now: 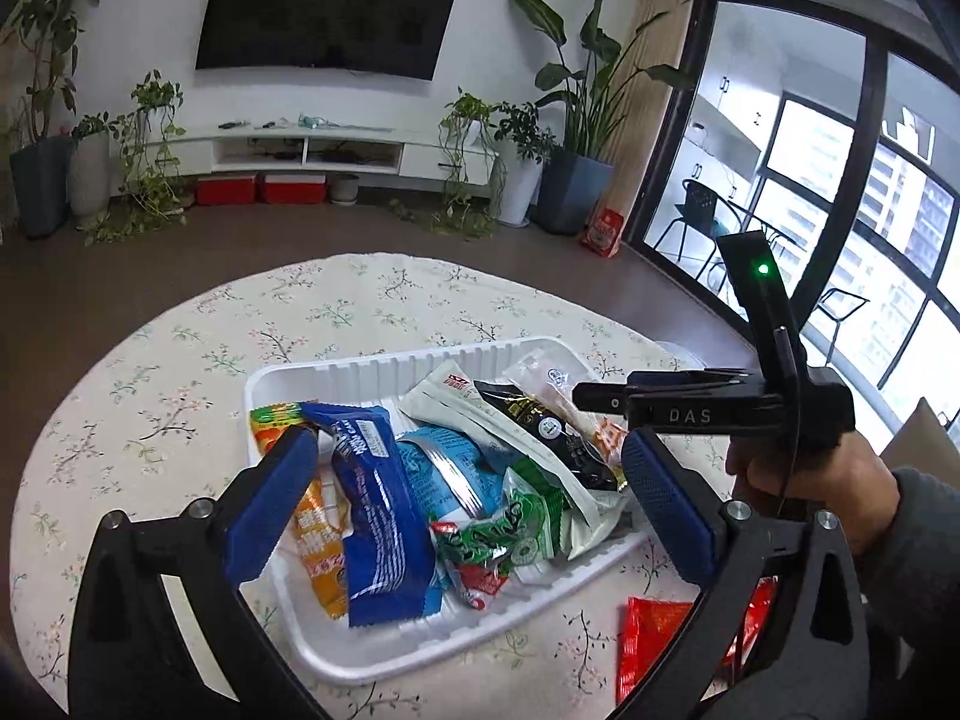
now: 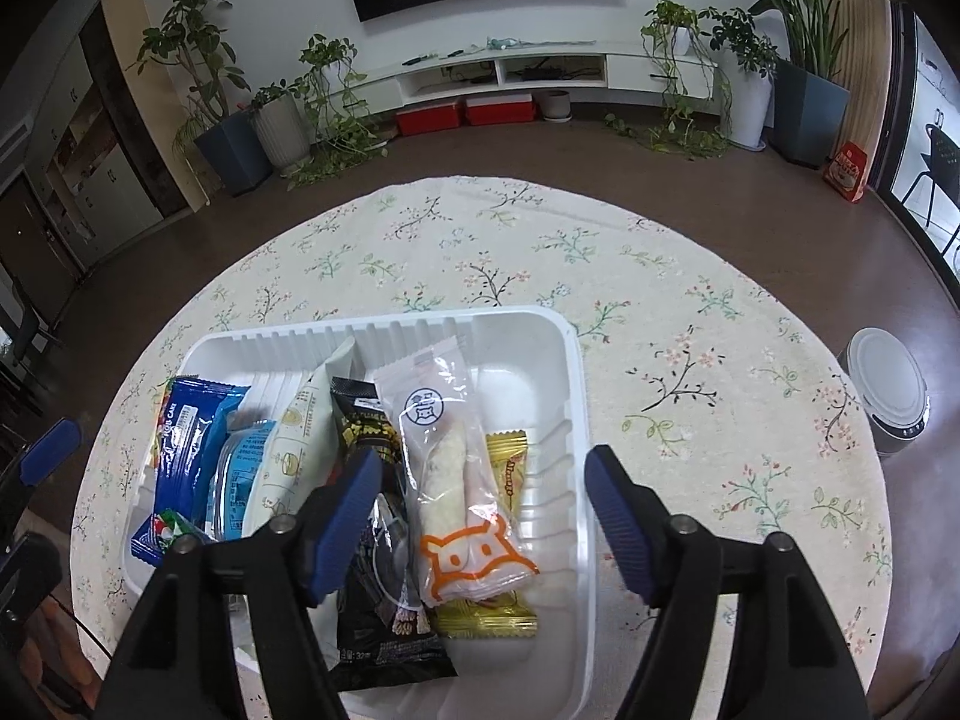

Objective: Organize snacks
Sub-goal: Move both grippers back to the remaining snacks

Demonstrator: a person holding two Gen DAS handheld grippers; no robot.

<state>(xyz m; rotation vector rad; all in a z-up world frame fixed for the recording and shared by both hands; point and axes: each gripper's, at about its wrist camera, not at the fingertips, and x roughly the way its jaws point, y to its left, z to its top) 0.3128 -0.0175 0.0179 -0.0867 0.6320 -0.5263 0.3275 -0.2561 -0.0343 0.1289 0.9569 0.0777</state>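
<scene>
- A white tray (image 2: 576, 420) is set on the round tabletop (image 2: 690, 312), which is covered by a floral cloth; the snacks are piled inside it.
- Left gripper (image 1: 468, 495): jaws are spread wide, nothing is pressed between the blue pads (image 1: 270, 504). It is held above the near end of the tray.
- Seen between the left jaws, lying in the tray: a dark blue cake packet (image 1: 378, 516), a light blue packet (image 1: 447, 468), and a green-and-red wrapper (image 1: 510, 534). An orange packet (image 1: 318, 546) lies just behind the left pad.
- A white sachet (image 1: 456, 402) and a black packet (image 1: 552, 438) lie further back in the tray, beyond the left jaws.
- Right gripper (image 2: 483, 516): jaws are open, pads clear of everything.
- A clear-wrapped roll with an orange animal print (image 2: 456, 480) lies in the tray directly between the right jaws, resting on a gold packet (image 2: 507, 462). Neither is touched by the pads.
- The black packet (image 2: 384, 600) lies under the left pad of the right gripper; contact cannot be told.
- In the left wrist view the right gripper (image 1: 591, 396) is seen over the tray's right end, carried by a hand (image 1: 810, 492).
- A red packet (image 1: 654, 642) lies on the tabletop outside the tray, near its right corner, partly hidden by the left gripper's frame.
- A white bin (image 2: 888, 390) stands on the floor beyond the tabletop edge.
</scene>
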